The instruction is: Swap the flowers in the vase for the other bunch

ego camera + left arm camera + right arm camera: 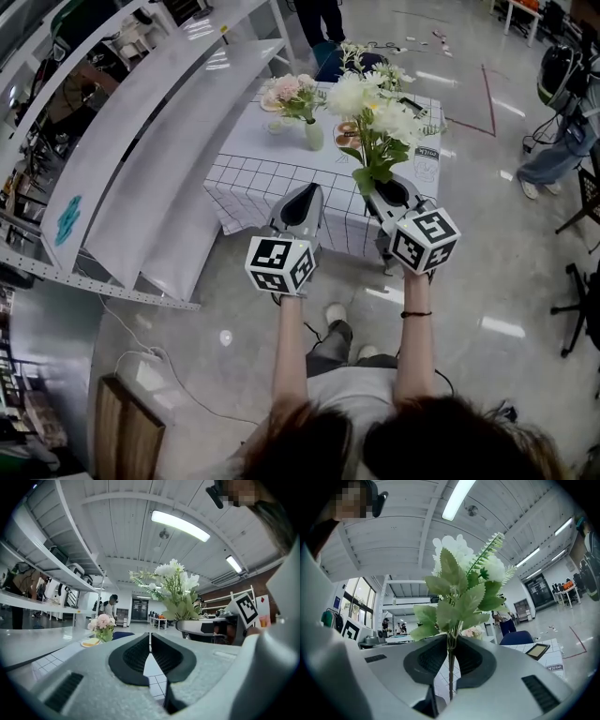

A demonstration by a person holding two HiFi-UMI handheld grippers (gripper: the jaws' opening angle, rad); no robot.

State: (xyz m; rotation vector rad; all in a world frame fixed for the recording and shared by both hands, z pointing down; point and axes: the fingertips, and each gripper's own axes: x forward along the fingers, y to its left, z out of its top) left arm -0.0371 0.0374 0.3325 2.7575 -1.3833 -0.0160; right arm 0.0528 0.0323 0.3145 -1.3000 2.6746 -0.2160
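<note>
A pale green vase with pink flowers stands on the checked tablecloth; the pink flowers show far off in the left gripper view too. My right gripper is shut on the stem of a white bunch with green leaves, held upright short of the table's near edge. That stem runs up between the right jaws, and the white bunch fills the view above. My left gripper is shut with nothing in it, level beside the right one.
A plate of food, a framed card and more flowers lie on the table. Long white shelves run along the left. A person's legs and a chair are at the right.
</note>
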